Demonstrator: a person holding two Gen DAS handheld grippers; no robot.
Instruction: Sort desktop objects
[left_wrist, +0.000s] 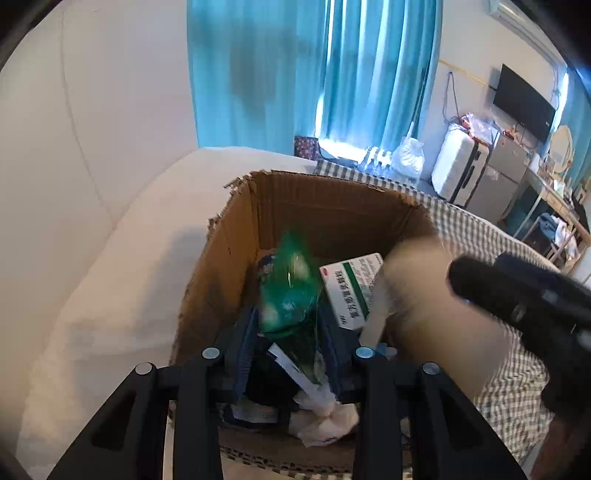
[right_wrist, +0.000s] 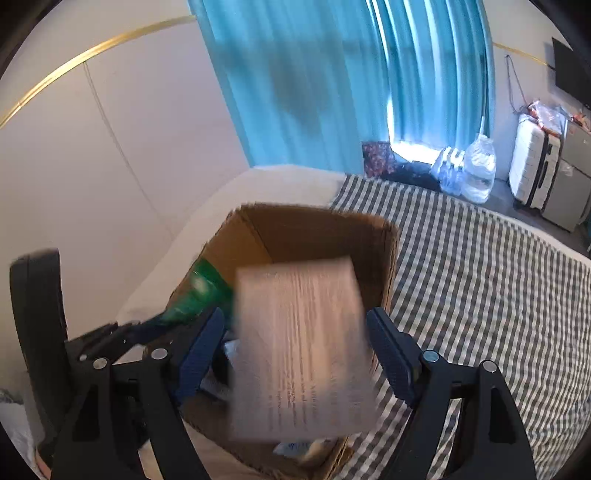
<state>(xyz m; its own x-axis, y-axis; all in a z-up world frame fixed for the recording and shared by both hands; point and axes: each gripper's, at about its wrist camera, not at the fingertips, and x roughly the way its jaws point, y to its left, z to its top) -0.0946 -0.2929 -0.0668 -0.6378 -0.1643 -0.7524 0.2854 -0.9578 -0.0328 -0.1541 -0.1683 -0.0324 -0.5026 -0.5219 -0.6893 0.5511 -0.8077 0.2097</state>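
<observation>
Much here is smeared by motion: the pale box (right_wrist: 301, 350) between the right gripper (right_wrist: 295, 354) pads is so blurred that its print cannot be read, and from the left camera it is only a tan smear (left_wrist: 424, 306) covering the carton's right wall. The green packet (left_wrist: 291, 291) is blurred too, and its lower end is lost among the clutter on the carton floor, where a white crumpled wrapper (left_wrist: 325, 410) and something dark can barely be made out. The carton (left_wrist: 332, 206) stands open on the bed, half on the white sheet (left_wrist: 110, 295) and half on the checked blanket (right_wrist: 480, 295), its near rim cut off by the gripper arms. The left gripper (left_wrist: 288, 350) hangs over the carton with its jaws partly apart; the green packet sits in the gap, and I cannot tell if the pads press on it. The right gripper stands wide, just right of the left one; the pale box lies between its pads with a sliver of space on each side, so it looks loose, over the carton's mouth. Deeper in the carton, a white medicine box (left_wrist: 349, 291) with a green stripe leans just right of the green packet.
</observation>
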